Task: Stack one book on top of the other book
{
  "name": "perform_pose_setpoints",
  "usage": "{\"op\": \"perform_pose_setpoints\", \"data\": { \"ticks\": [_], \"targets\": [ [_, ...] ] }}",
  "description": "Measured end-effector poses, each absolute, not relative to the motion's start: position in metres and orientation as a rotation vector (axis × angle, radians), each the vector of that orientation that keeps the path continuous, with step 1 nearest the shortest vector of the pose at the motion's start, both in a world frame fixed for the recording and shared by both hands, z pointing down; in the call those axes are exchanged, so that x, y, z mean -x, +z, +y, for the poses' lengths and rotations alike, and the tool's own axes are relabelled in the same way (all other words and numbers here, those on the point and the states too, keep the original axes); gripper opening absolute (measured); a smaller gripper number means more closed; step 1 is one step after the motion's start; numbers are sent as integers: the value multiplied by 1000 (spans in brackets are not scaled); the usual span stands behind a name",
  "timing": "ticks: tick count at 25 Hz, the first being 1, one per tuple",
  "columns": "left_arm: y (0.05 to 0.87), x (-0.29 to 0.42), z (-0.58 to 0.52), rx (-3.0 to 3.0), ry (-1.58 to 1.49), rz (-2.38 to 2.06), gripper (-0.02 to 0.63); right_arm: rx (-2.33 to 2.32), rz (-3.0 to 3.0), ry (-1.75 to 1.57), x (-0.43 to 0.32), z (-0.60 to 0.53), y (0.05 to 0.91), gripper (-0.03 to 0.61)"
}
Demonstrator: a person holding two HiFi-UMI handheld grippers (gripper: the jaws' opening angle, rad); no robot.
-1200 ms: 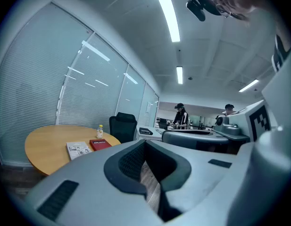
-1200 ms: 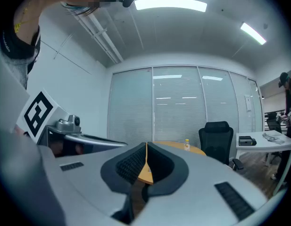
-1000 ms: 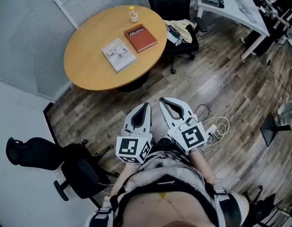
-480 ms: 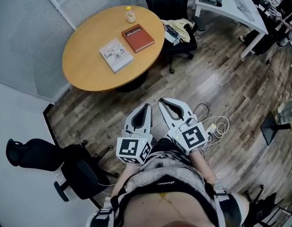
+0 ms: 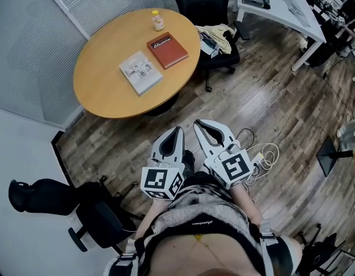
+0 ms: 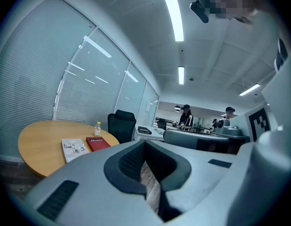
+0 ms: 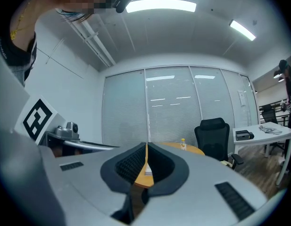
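Note:
Two books lie side by side on a round wooden table (image 5: 102, 85): a red book (image 5: 167, 49) and a white illustrated book (image 5: 141, 72) to its left. The red book (image 6: 97, 143) and white book (image 6: 74, 149) also show in the left gripper view. My left gripper (image 5: 179, 129) and right gripper (image 5: 197, 123) are held close to my body over the wood floor, well short of the table. Both are shut with nothing between their jaws. In the right gripper view the table edge (image 7: 145, 173) shows through the narrow slit.
A small bottle (image 5: 157, 19) stands on the table behind the books. A black office chair (image 5: 214, 16) with clothes on it stands right of the table, another black chair (image 5: 91, 211) at my left. A white desk (image 5: 281, 10) is at the back right. Cables (image 5: 263, 154) lie on the floor.
The table and books have shifted slightly left and down in the head view as I move toward them. Both grippers stay shut and keep their place before my body.

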State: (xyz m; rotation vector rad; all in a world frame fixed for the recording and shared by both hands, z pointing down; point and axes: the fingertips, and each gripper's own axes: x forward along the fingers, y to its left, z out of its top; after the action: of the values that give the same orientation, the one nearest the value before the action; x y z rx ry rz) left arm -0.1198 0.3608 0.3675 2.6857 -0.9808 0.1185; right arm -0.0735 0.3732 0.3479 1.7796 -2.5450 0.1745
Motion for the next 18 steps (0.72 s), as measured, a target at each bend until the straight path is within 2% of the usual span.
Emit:
{"op": "perform_pose_setpoints", "data": {
  "ticks": [18],
  "targets": [
    [370,99,228,-2767,143,-795,21,-1890,-2435,167,67,242,354,29]
  ]
}}
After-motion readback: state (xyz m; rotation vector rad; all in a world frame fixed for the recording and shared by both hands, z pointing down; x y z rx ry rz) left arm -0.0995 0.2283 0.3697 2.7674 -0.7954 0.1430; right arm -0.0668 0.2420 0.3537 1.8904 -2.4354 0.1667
